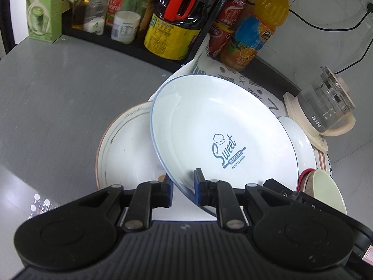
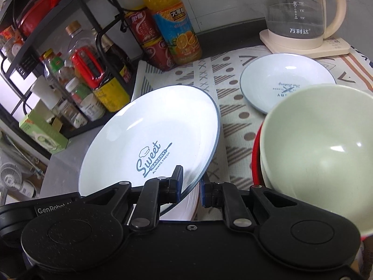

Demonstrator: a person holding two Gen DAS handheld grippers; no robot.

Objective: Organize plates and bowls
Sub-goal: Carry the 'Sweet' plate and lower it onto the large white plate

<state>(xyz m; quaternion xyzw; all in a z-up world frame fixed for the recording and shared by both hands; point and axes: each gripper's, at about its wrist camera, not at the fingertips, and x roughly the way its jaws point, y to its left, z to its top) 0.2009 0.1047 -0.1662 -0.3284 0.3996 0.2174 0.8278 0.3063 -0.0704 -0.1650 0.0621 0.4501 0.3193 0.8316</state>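
White ceramic blue-rimmed "Sweet Bakery" plate (image 1: 223, 128) is tilted, its near rim clamped by both left gripper (image 1: 184, 182) and right gripper (image 2: 190, 184). Pale green bowl (image 2: 321, 149) sits at 3 o'clock.

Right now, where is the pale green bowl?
The pale green bowl fills the right side of the right wrist view, nested in a red-rimmed bowl, just in front of the small blue-rimmed plate.
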